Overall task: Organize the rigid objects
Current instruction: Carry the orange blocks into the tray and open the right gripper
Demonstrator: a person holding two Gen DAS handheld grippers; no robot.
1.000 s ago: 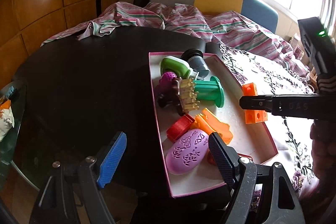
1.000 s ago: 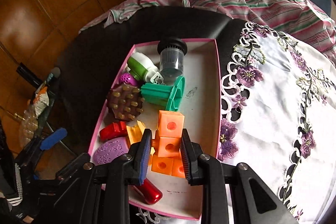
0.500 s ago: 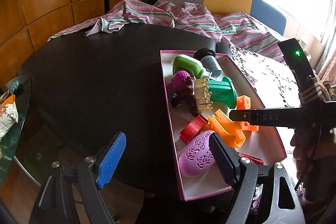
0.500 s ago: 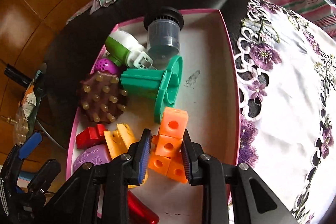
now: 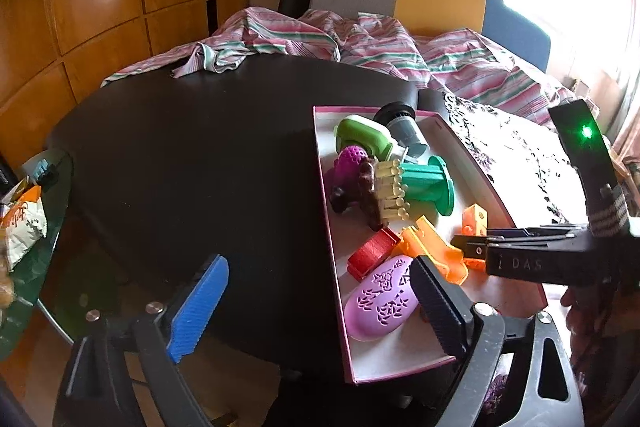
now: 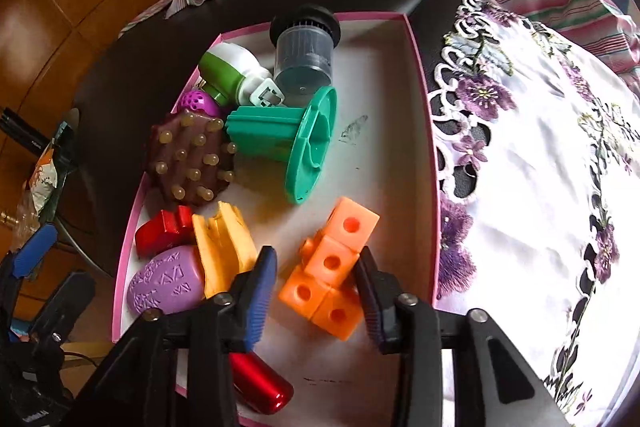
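A pink-rimmed white box (image 6: 420, 75) (image 5: 476, 163) holds several toys. An orange piece of joined cubes (image 6: 332, 267) (image 5: 475, 221) lies on the box floor. My right gripper (image 6: 316, 287) is open, its fingers on either side of the cubes and apart from them; it reaches in from the right in the left wrist view (image 5: 464, 241). My left gripper (image 5: 316, 303) is open and empty above the table edge, its right finger (image 5: 436, 307) over the purple oval soap case (image 5: 380, 301) (image 6: 164, 285).
The box also holds a green spool (image 6: 288, 139), a brown studded brush (image 6: 188, 157), a grey cap (image 6: 304, 55), a yellow-orange piece (image 6: 224, 247), a red block (image 6: 160, 233) and a red cylinder (image 6: 260, 387). An embroidered white cloth (image 6: 540, 187) lies right of the box.
My right gripper has lowered the orange cubes into the box and opened, letting them go. The left gripper has stayed open and shifted slightly.
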